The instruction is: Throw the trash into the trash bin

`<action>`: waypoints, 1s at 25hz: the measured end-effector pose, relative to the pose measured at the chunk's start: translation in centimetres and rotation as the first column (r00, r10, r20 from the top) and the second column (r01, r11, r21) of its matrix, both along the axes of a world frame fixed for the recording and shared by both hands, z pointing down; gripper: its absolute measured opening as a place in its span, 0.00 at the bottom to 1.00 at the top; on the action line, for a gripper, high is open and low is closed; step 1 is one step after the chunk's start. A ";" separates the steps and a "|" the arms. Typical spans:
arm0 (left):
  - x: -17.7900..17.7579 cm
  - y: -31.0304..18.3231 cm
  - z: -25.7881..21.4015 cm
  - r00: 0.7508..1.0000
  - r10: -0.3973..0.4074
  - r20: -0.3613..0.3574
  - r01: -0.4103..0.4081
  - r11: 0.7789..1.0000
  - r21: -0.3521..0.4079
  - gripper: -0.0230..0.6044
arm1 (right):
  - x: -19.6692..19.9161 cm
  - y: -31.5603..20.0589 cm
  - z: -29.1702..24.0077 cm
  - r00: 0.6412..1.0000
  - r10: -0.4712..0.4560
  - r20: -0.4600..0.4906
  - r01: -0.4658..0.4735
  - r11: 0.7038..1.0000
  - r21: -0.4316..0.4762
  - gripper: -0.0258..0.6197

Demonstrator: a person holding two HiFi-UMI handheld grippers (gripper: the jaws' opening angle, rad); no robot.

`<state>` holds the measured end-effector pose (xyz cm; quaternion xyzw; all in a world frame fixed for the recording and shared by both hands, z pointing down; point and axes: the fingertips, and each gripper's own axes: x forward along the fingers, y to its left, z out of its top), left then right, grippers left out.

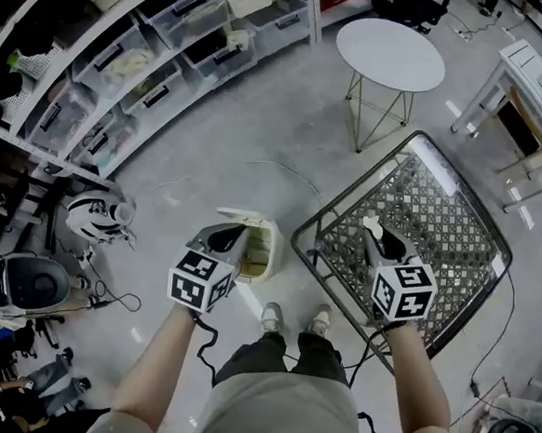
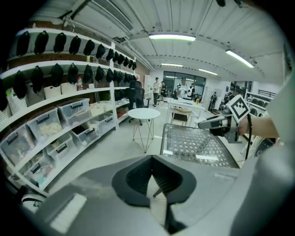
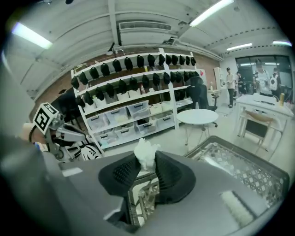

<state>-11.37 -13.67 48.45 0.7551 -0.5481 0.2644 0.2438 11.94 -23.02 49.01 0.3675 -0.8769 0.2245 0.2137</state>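
Observation:
A crumpled white piece of trash (image 3: 145,152) sticks up between the pads of my right gripper (image 3: 145,167), which is shut on it. In the head view that right gripper (image 1: 375,232) holds the trash (image 1: 371,224) above the near left part of a mesh-topped table (image 1: 460,193). The trash bin (image 1: 261,253), cream with its lid raised, stands on the floor left of the table. My left gripper (image 1: 224,239) hovers over the bin's left side. In the left gripper view the pads of the left gripper (image 2: 154,171) meet with nothing between them.
A round white table (image 1: 391,54) stands beyond the mesh table, and a white desk (image 1: 534,82) is at the far right. Shelves with plastic boxes (image 1: 153,57) line the left. A striped helmet (image 1: 94,216), machines and cables crowd the floor at left. My shoes (image 1: 293,317) are just behind the bin.

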 end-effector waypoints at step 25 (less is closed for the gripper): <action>-16.0 10.5 6.5 0.969 -0.246 -0.035 0.244 0.968 -0.049 0.04 | -27.7 11.2 10.0 0.890 -0.455 -0.042 0.441 0.879 -0.181 0.19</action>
